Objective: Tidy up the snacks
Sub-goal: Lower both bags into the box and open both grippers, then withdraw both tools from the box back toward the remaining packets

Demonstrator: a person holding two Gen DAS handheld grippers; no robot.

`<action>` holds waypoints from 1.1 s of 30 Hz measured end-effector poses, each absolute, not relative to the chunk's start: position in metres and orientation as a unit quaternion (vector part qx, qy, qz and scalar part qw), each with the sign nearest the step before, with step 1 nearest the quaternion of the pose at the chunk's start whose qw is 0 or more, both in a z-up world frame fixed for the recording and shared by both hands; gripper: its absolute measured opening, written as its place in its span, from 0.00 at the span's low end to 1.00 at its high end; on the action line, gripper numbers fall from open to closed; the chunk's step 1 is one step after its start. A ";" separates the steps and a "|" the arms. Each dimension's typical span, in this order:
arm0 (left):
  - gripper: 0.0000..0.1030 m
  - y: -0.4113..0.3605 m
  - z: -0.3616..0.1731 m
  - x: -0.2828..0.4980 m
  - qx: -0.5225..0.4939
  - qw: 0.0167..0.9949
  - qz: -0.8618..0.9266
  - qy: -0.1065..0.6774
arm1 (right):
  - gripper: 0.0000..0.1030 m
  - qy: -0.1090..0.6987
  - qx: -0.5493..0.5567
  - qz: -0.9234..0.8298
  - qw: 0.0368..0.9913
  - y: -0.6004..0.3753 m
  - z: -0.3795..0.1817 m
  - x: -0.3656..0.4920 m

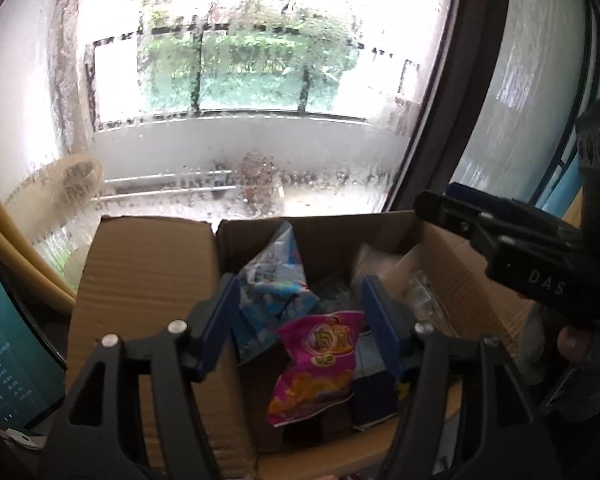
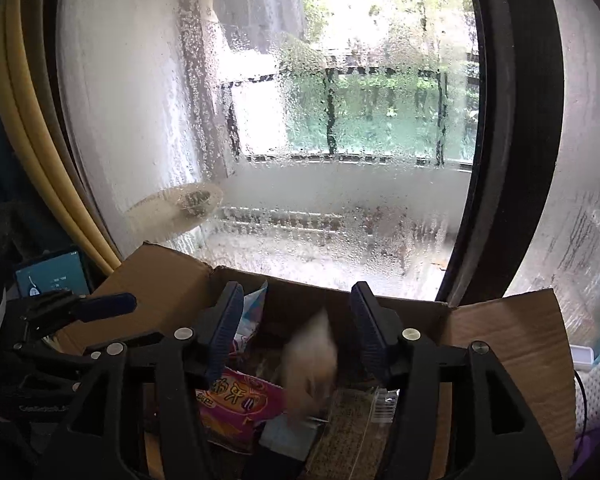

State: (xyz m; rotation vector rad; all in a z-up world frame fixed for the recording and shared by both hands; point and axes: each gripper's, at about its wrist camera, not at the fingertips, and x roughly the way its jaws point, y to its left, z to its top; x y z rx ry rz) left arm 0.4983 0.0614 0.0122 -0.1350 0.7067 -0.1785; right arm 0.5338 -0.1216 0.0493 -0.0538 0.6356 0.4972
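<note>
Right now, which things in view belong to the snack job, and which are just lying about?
Job:
cardboard box
pink snack bag
blue snack bag
pale falling packet

Lying about:
tablet screen
fan outside the window

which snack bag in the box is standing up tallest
The blue and white bag at the back of the cardboard box: its corner pokes up toward the rim, while the pink bag lies lower in front.

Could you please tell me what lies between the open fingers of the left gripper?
In the left wrist view, the pink snack bag inside the cardboard box lies between the left gripper fingers, untouched.
</note>
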 end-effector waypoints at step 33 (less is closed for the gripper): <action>0.64 0.046 0.065 0.383 -0.046 0.953 -0.092 0.285 | 0.58 0.297 -0.037 0.237 0.924 -0.145 0.081 0.407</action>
